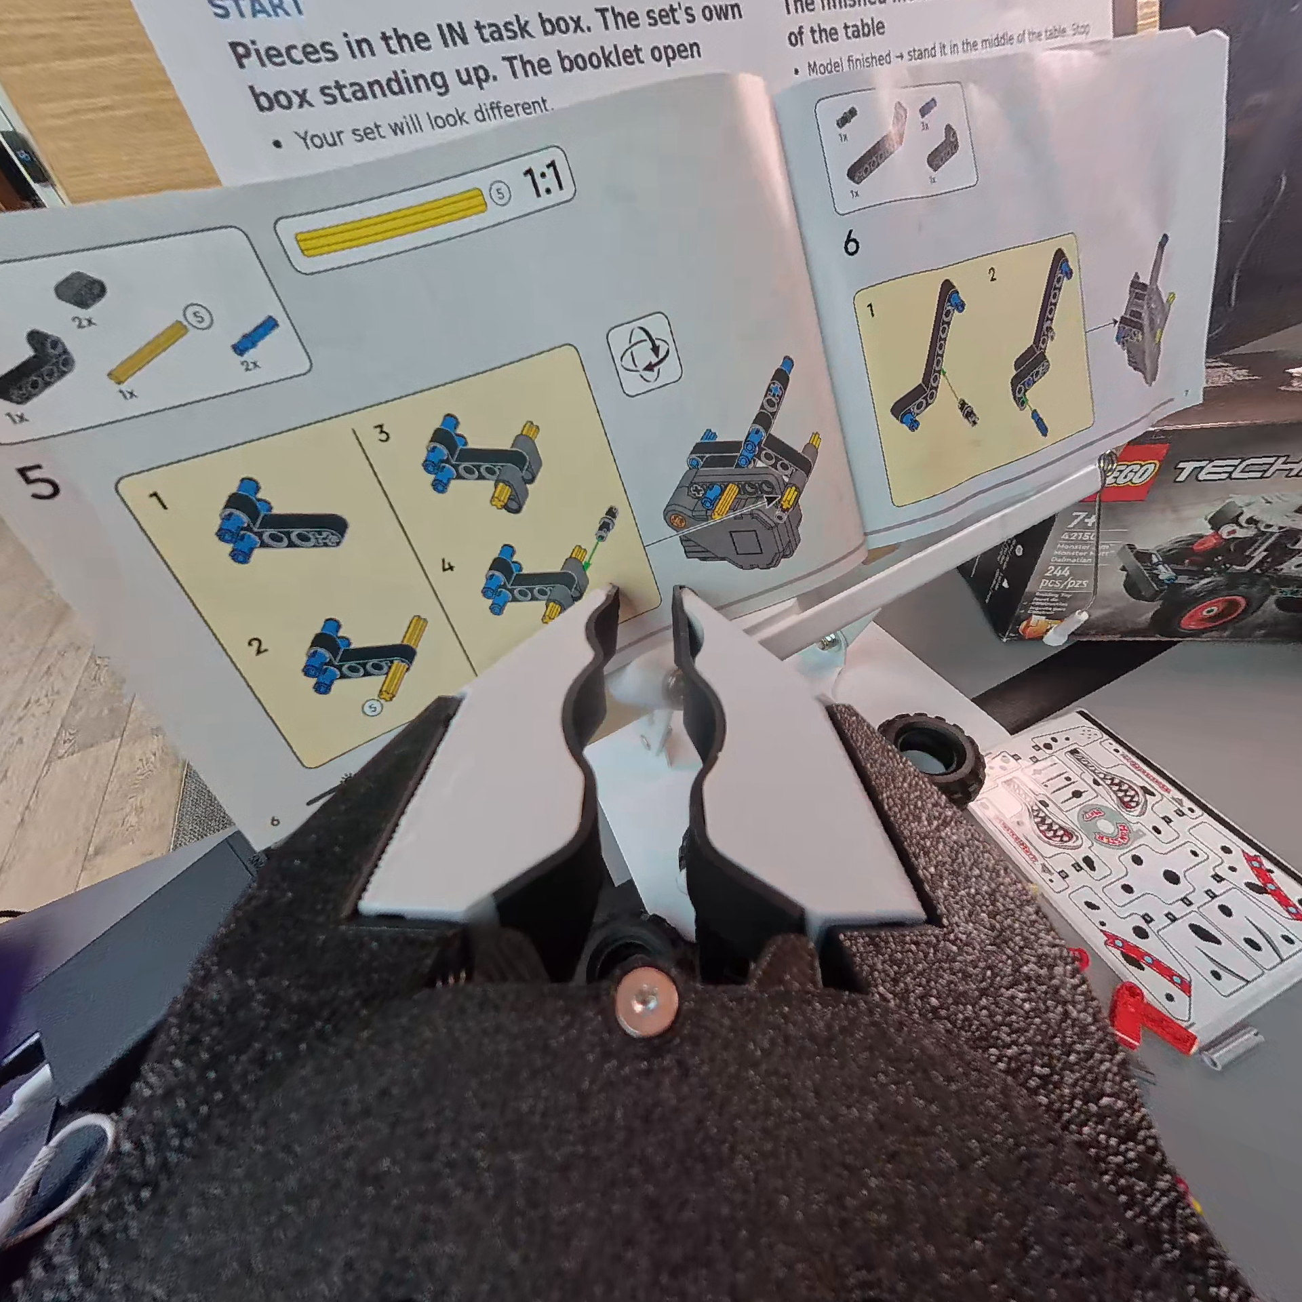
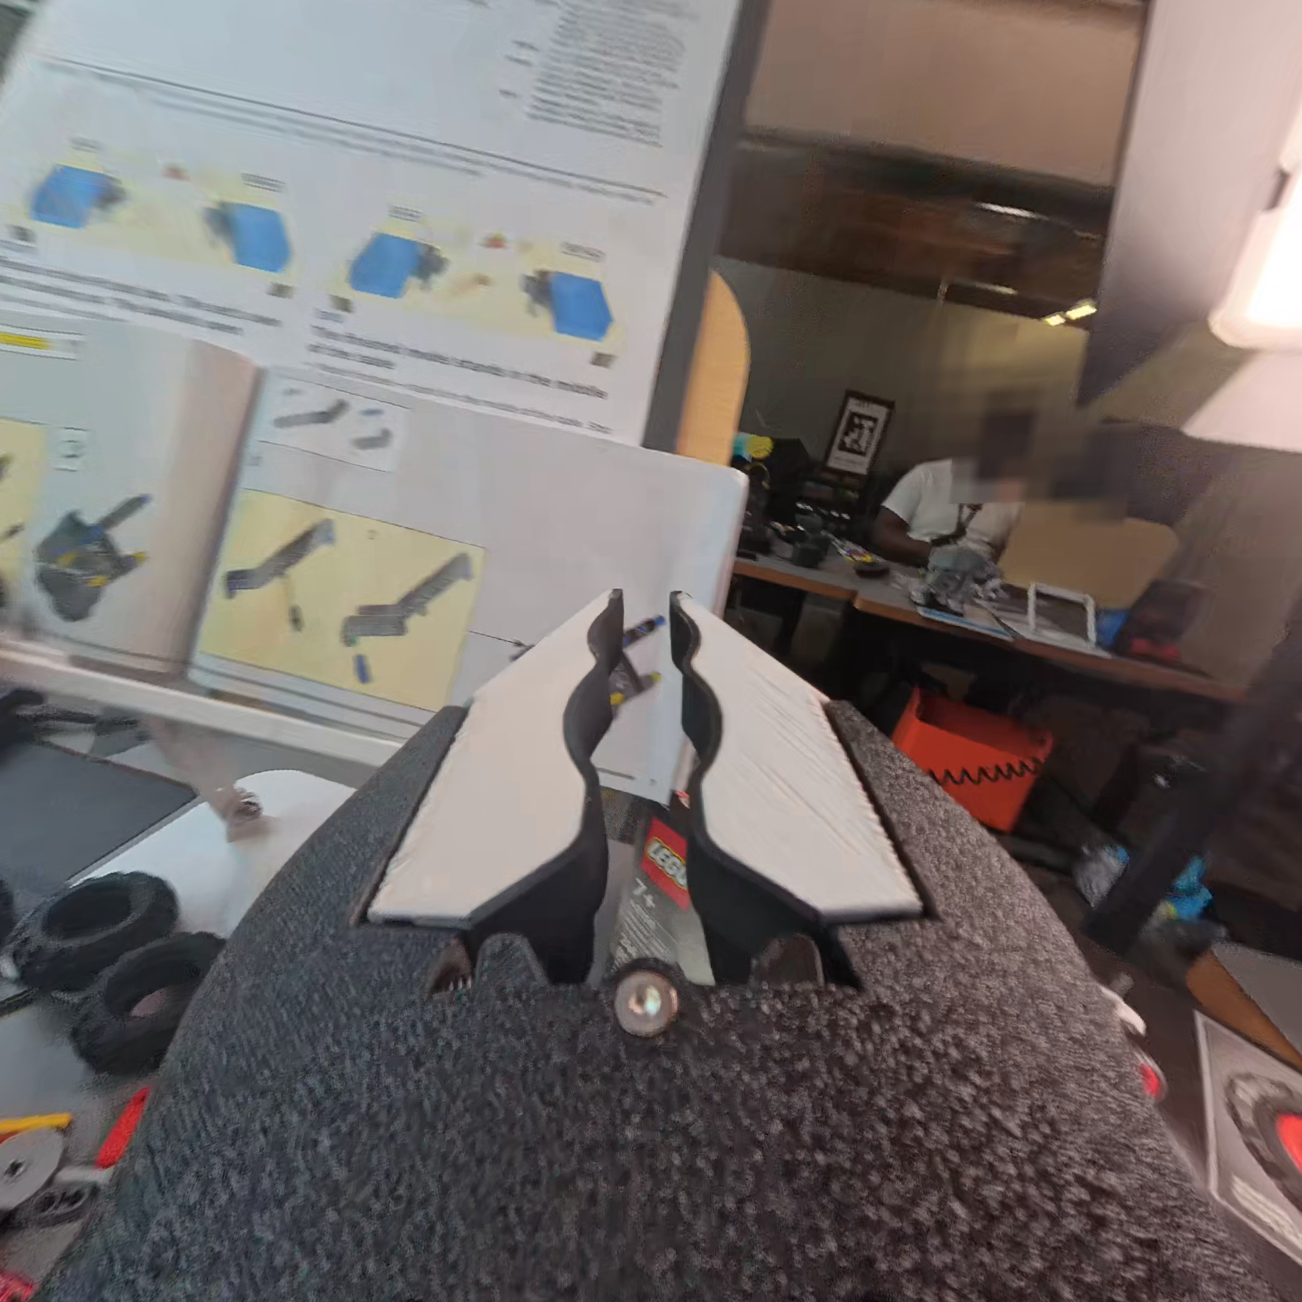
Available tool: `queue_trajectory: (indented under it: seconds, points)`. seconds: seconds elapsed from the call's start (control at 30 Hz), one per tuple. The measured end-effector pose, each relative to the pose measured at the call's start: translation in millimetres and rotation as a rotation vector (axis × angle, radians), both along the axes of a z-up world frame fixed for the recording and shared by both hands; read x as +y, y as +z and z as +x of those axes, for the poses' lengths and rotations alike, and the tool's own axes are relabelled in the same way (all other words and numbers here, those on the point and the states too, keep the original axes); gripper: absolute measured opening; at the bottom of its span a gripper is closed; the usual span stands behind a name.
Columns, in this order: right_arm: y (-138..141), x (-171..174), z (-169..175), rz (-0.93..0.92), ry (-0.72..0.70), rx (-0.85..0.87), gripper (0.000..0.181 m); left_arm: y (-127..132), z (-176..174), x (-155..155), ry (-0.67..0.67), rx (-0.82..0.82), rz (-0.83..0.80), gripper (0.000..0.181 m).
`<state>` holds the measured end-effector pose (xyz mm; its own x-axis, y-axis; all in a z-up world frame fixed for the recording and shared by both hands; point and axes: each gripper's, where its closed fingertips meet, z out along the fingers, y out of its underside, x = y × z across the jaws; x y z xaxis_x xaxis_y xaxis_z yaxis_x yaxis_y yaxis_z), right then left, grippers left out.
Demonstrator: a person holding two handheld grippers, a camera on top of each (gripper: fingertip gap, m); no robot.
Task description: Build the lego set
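My left gripper (image 1: pixel 645 595) is open and empty, held up in front of the open instruction booklet (image 1: pixel 437 394) propped on a white stand (image 1: pixel 937 556). My right gripper (image 2: pixel 646 599) is open and empty, raised before the booklet's right page (image 2: pixel 366 599); that view is blurred. A black tyre (image 1: pixel 933 754) lies just right of the left gripper. Black tyres (image 2: pixel 106 923) lie at the lower left in the right wrist view. The set's box (image 1: pixel 1183 542) lies behind at the right and shows between the right fingers (image 2: pixel 666 866).
A sticker sheet (image 1: pixel 1155 866) lies on the grey table at the right with a red piece (image 1: pixel 1145 1014) by it. Small red, yellow and grey parts (image 2: pixel 49 1155) lie at lower left. A white poster (image 2: pixel 366 183) stands behind the booklet. A person sits at a far table (image 2: pixel 944 507). Across from one pair of fingers to the other is roughly 25 cm.
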<state>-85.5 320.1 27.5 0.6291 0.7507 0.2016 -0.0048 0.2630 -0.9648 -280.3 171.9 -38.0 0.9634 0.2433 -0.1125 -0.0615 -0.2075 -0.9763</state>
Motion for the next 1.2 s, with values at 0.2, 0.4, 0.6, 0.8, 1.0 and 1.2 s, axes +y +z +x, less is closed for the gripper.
queue_trajectory:
  seconds: [0.2,0.4,0.6,0.8,1.0,1.2]
  points:
    - [-21.7,-92.9,-86.7,0.078,0.393,-0.231,0.0,-1.1,-0.9,-1.6,0.004,0.0,0.02,0.013]
    - [-60.7,-60.8,-107.5,-0.076,0.255,-0.338,0.018,-3.8,-4.7,-4.9,-0.006,0.006,0.019,0.008]
    - [-66.3,-51.1,-93.6,-0.101,0.196,-0.326,0.019,-4.9,-8.3,-7.4,-0.021,-0.004,0.028,0.003]
    - [-72.0,-47.3,-84.1,-0.167,0.195,-0.283,0.02,-7.8,-8.3,-10.6,-0.021,-0.005,0.043,0.005]
    - [-72.6,-47.8,-84.0,-0.215,0.214,-0.282,0.022,-9.8,-5.9,-12.0,-0.024,0.025,0.026,0.011]
    - [-72.0,-50.7,-83.6,-0.226,0.23,-0.268,0.03,-9.2,-4.8,-11.7,-0.031,0.009,0.029,0.014]
